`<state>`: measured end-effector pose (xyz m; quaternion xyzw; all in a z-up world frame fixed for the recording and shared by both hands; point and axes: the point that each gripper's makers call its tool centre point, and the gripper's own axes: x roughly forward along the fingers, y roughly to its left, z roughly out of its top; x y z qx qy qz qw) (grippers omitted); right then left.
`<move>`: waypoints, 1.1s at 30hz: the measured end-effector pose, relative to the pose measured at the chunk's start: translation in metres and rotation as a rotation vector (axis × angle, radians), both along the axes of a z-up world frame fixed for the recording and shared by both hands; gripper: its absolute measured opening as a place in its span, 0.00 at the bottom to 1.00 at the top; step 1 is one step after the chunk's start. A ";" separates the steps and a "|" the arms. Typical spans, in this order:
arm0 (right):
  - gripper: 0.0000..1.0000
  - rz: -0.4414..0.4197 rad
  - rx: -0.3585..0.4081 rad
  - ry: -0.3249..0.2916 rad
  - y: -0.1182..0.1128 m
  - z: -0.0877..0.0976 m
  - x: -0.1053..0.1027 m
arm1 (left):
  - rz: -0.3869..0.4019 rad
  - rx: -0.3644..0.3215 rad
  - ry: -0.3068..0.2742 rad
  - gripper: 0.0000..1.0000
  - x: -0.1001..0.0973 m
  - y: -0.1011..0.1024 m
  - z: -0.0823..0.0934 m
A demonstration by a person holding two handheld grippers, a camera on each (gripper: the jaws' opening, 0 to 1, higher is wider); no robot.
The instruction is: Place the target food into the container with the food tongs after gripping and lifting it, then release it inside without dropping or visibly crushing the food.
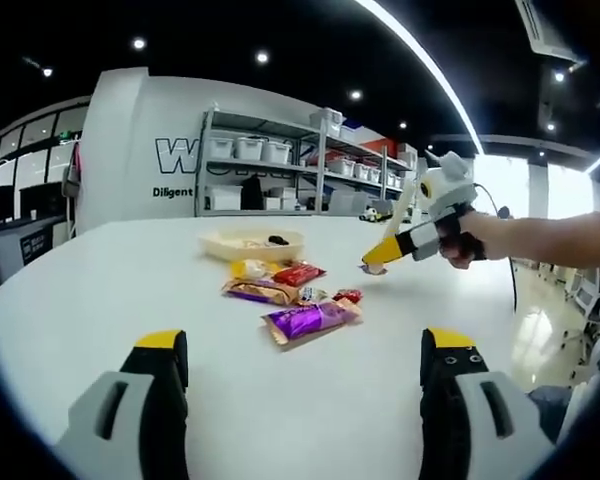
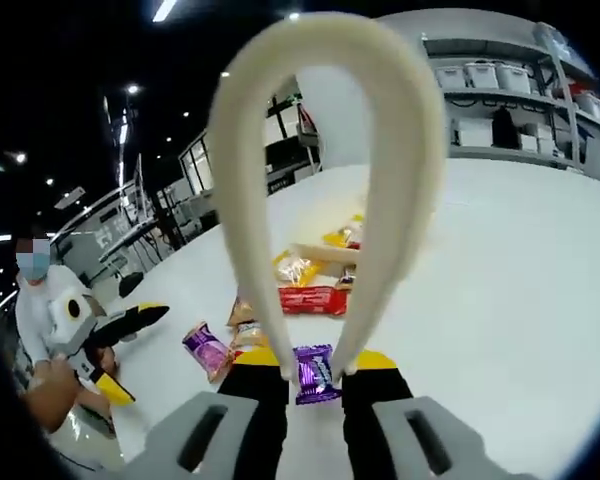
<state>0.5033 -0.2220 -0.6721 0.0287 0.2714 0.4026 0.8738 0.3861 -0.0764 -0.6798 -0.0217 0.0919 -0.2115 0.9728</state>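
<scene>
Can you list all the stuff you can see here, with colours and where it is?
Shallow cream container: one, far on the white table.
Wrapped snacks: several, purple, red, yellow, piled before the container.
Small purple wrapped candy: one, pinched in the tongs' tips.
Cream plastic food tongs: one, held by the right gripper.
Grey shelving with white bins: one, behind.
Left gripper: black and yellow, open.
Right gripper: shut on tongs.
</scene>
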 end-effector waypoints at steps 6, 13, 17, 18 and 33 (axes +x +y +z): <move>0.14 0.000 -0.012 -0.044 0.002 0.027 0.010 | 0.000 0.004 -0.005 0.95 0.000 0.000 0.000; 0.14 0.009 -0.024 -0.103 0.014 0.065 0.024 | 0.001 -0.001 -0.009 0.95 -0.001 0.000 0.001; 0.14 0.010 -0.024 -0.124 0.021 0.081 0.032 | 0.000 0.005 -0.012 0.95 -0.001 0.000 0.001; 0.14 0.010 -0.022 -0.127 0.023 0.085 0.037 | 0.001 0.003 -0.013 0.95 -0.002 0.000 0.001; 0.14 -0.009 0.027 -0.047 0.043 0.104 0.086 | -0.008 -0.008 -0.005 0.95 -0.002 -0.002 0.000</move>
